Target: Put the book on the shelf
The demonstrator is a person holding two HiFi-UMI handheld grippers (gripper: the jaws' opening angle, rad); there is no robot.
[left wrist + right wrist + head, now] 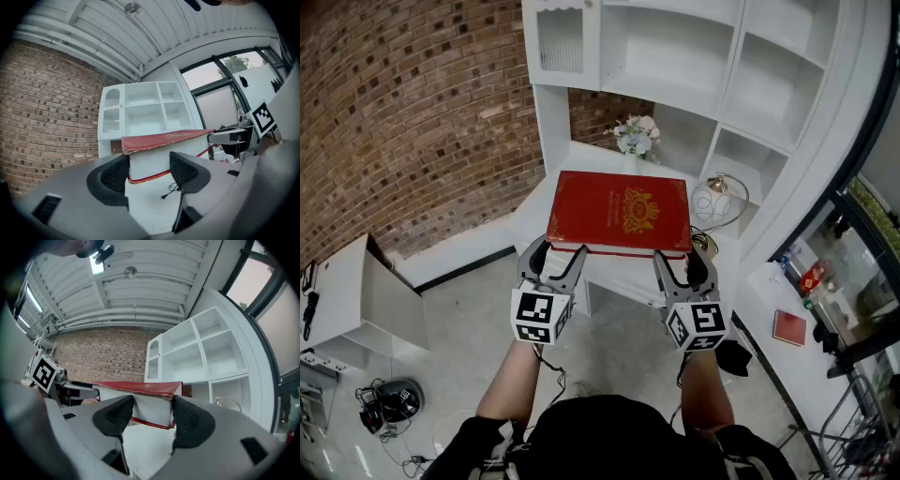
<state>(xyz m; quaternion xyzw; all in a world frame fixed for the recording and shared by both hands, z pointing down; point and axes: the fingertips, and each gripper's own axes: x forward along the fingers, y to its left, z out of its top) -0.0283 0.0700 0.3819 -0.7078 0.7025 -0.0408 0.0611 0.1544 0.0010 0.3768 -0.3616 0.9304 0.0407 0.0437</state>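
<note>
A thick red book point(619, 211) with a gold crest lies flat in the air in front of the white shelf unit point(675, 56). My left gripper point(555, 251) grips its near left corner and my right gripper point(682, 258) its near right corner. In the left gripper view the book point(164, 138) has its white page block filling the gap between the pads of the gripper point(149, 171). The right gripper view shows the same: the book point(140, 389) sits between the pads of that gripper point(149, 413). The shelf's point(197, 352) compartments look bare.
A flower bunch point(636, 136) and a round glass lamp point(717, 199) stand on the white desk point(534, 211) under the shelves. A small red book point(788, 327) lies on the counter at right. A white cabinet point(356, 300) stands at left by the brick wall.
</note>
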